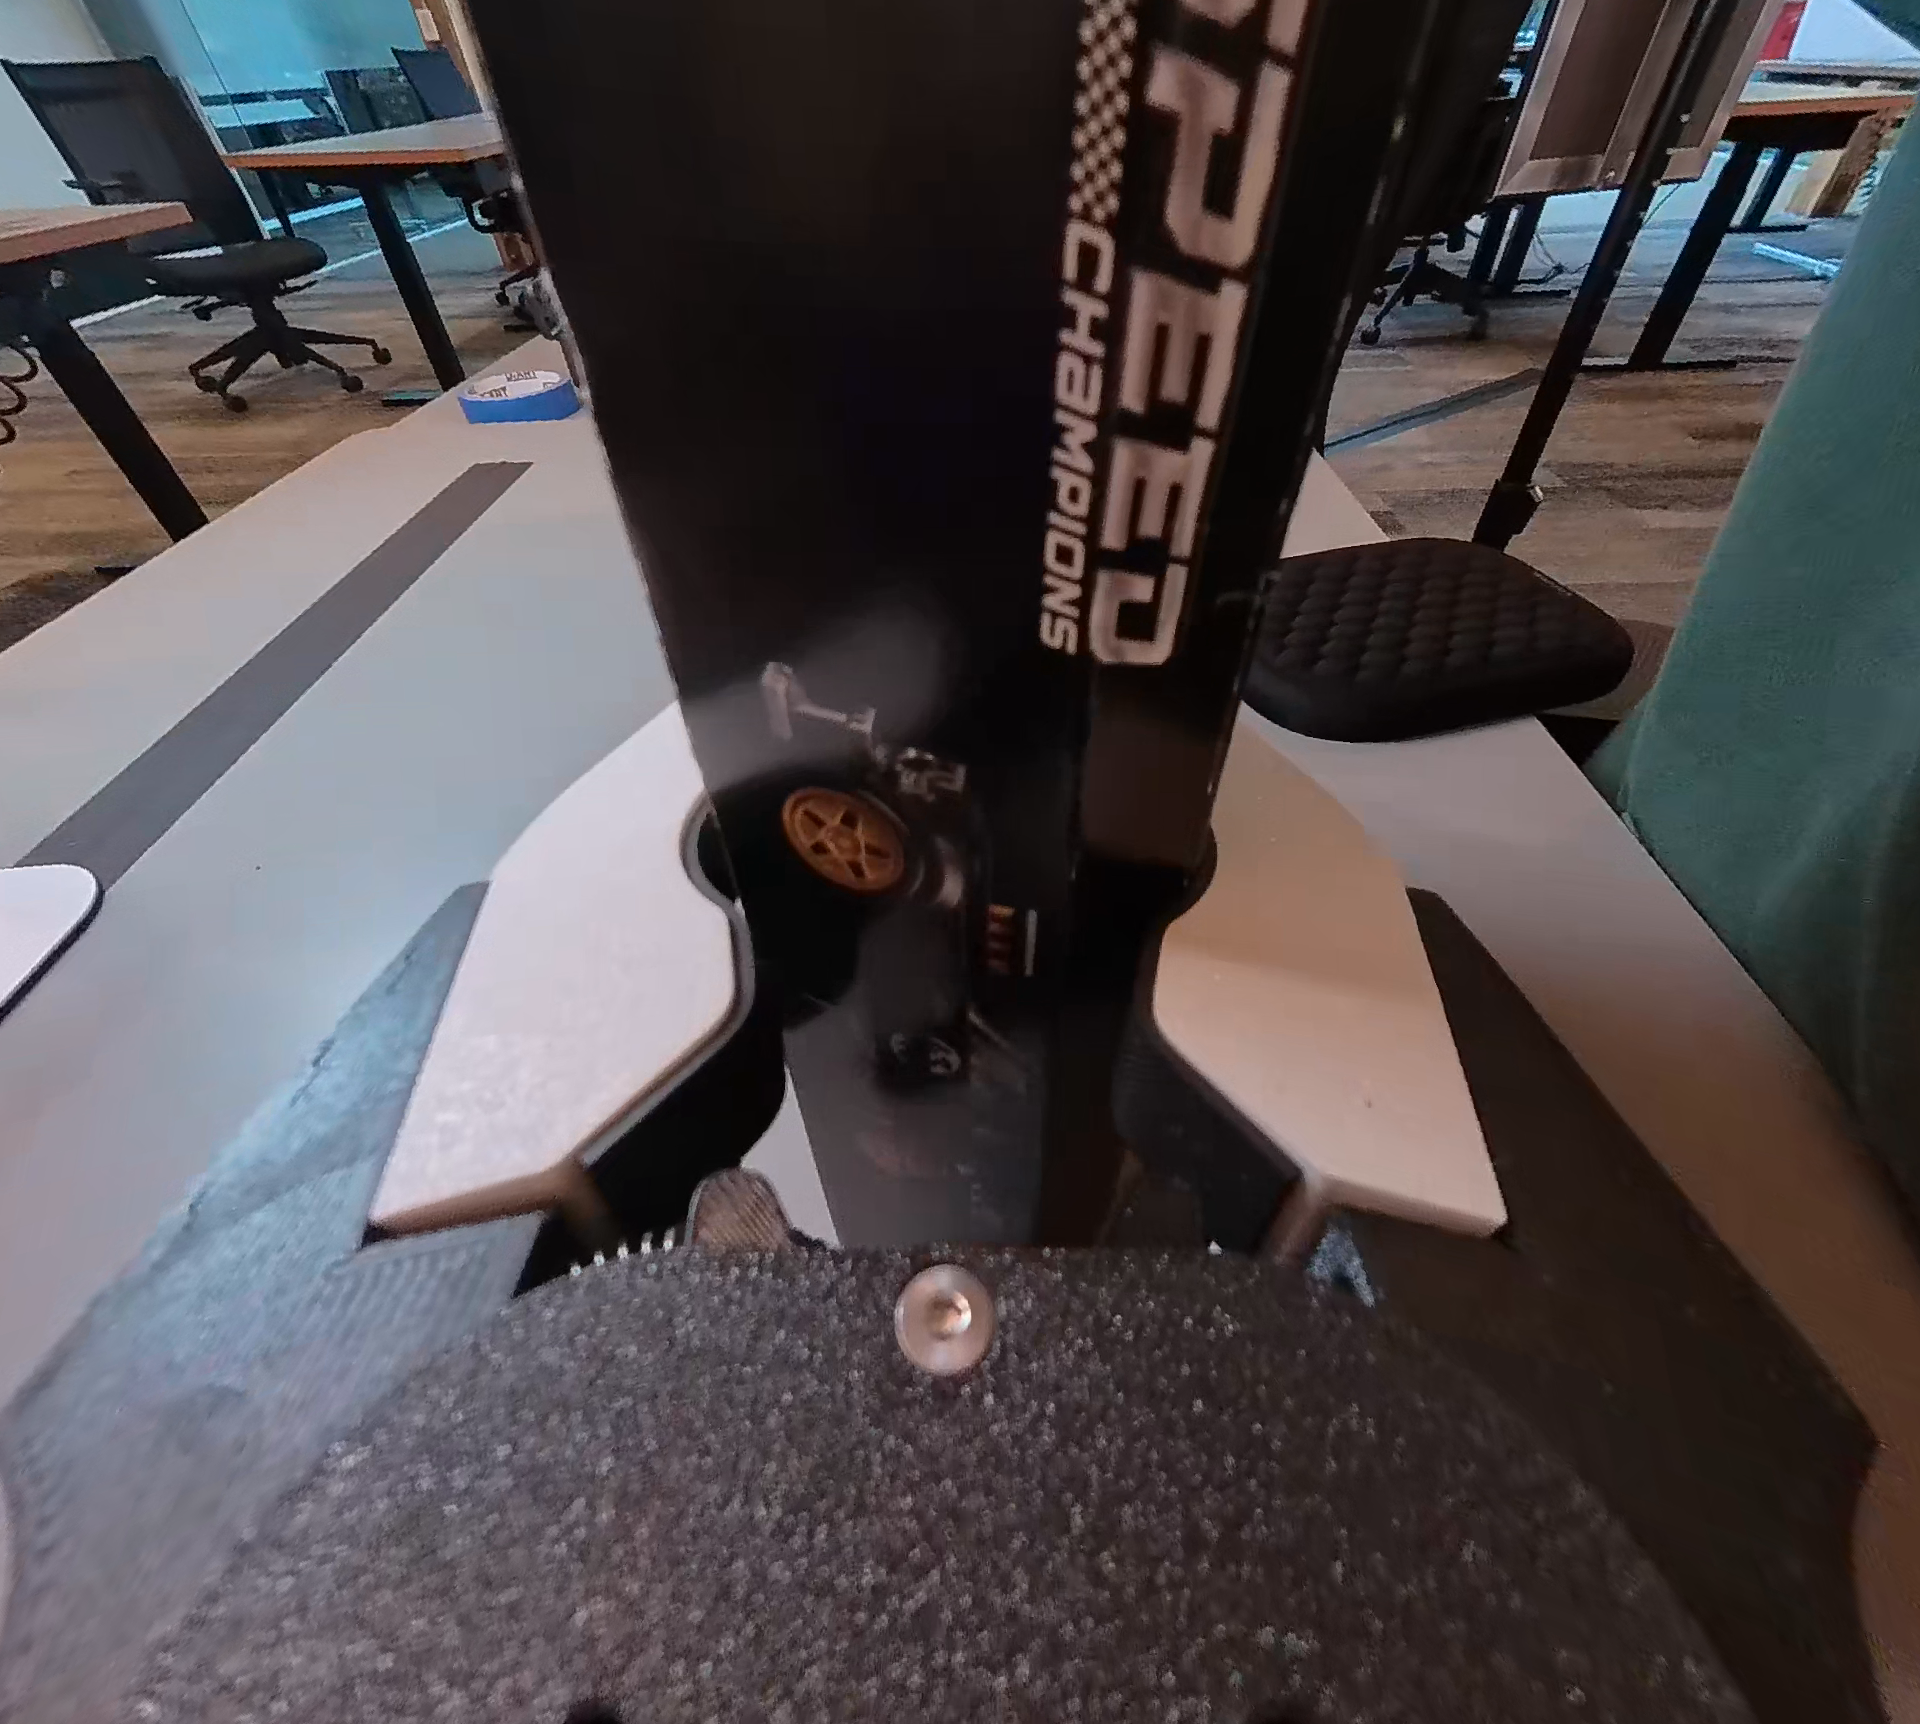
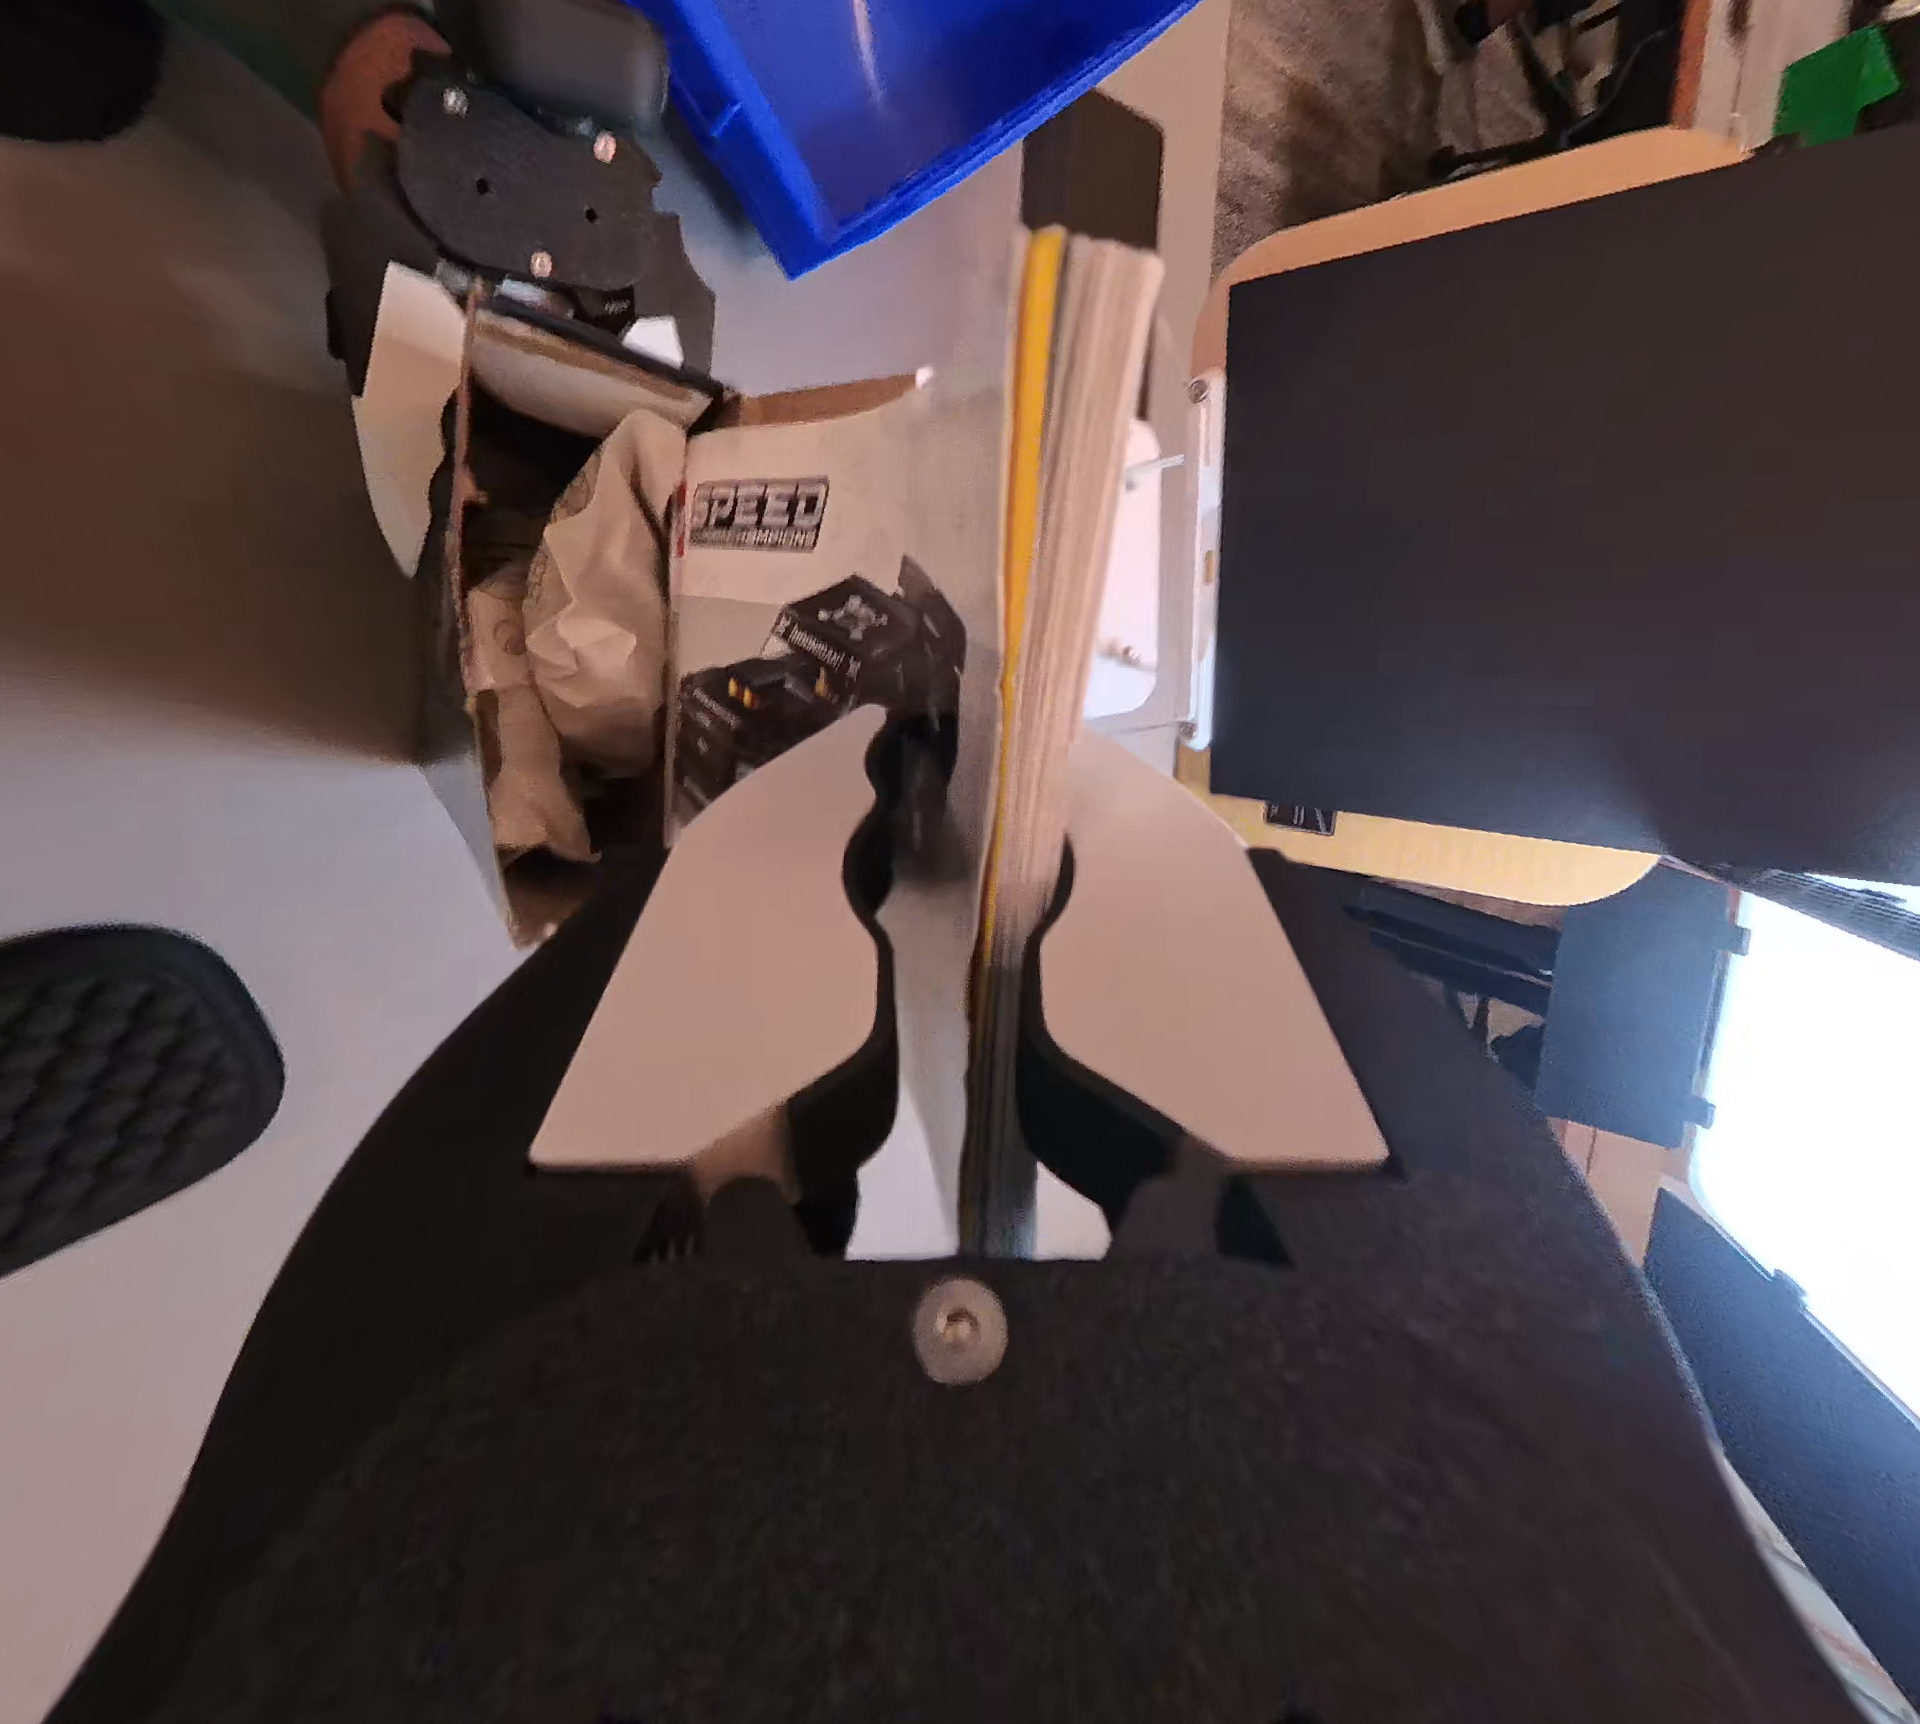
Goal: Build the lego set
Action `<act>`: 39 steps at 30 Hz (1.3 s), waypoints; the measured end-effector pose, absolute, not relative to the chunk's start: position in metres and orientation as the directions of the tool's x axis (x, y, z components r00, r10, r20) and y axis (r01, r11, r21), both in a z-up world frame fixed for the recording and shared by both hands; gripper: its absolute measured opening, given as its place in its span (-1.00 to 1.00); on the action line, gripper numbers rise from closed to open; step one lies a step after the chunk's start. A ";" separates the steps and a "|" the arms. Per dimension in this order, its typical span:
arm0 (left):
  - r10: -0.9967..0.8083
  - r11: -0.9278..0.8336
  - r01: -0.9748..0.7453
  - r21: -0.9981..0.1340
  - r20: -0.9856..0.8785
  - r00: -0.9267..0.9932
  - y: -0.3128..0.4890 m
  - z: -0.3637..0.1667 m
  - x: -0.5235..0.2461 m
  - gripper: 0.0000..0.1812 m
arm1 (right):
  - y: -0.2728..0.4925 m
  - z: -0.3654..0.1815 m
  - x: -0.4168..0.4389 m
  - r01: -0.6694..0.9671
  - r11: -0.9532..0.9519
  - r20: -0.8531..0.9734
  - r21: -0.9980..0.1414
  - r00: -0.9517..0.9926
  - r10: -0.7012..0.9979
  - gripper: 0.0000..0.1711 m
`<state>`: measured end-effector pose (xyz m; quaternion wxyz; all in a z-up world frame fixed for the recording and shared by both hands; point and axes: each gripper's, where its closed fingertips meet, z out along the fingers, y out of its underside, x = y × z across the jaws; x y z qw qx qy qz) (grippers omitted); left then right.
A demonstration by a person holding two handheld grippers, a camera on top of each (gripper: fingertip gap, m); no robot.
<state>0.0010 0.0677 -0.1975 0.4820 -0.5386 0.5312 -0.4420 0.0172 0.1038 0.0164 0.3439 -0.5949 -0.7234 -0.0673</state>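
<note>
My left gripper (image 1: 956, 833) is shut on a black lego box (image 1: 831, 324) and holds it above the grey table (image 1: 312, 687). In the right wrist view that box (image 2: 468, 469) is open at one end, with pale paper bags (image 2: 592, 625) inside, and the left gripper (image 2: 520, 220) grips its far end. My right gripper (image 2: 971, 791) is shut on the instruction booklet (image 2: 831, 594), which has a white cover with a black car picture. The booklet's page edges (image 2: 1081, 531) face right. It stands beside the box's open end.
A blue bin (image 2: 883, 12) is beyond the box. A blue tape roll (image 1: 517, 398) lies on the far table edge. A black mesh pad (image 1: 1434, 635) is at the right. A green sleeve (image 1: 1787, 531) fills the right side. A black panel (image 2: 1558, 479) is right of the booklet. The gap from one gripper's tips to the other's is roughly 20 cm. The black panel (image 2: 1558, 479) lies around 35 cm away from my right fingertips.
</note>
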 end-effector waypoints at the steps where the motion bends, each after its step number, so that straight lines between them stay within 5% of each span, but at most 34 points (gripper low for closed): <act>1: -0.998 0.028 -0.142 -0.989 -0.034 0.044 0.068 -0.197 0.001 -0.11 | 0.104 0.014 0.022 0.921 0.270 0.555 -0.279 -0.075 0.829 -0.71; 6: -0.998 0.034 -0.138 -0.990 -0.040 0.040 0.067 -0.197 0.001 -0.12 | 0.094 0.000 0.032 0.952 0.261 0.407 -0.163 -0.176 0.896 -0.94; 10: -0.997 0.070 -0.135 -0.988 -0.073 0.020 0.061 -0.197 0.002 -0.12 | 0.097 -0.014 0.025 0.965 0.254 0.398 -0.071 -0.206 0.894 -0.95; 15: -0.995 0.094 -0.151 -0.984 -0.097 0.012 0.055 -0.197 0.005 -0.12 | 0.080 -0.038 0.003 0.957 0.286 0.349 -0.057 -0.249 0.903 -0.94; 23: -0.999 -0.003 -0.122 -0.993 -0.002 0.035 0.068 -0.198 -0.003 -0.11 | 0.105 0.023 0.011 0.960 0.216 0.565 -0.177 -0.081 0.821 -0.95; 39: -0.998 0.003 -0.113 -0.994 -0.009 0.055 0.068 -0.197 -0.001 -0.12 | 0.092 -0.035 0.006 0.973 0.200 0.459 -0.116 -0.126 0.879 -0.94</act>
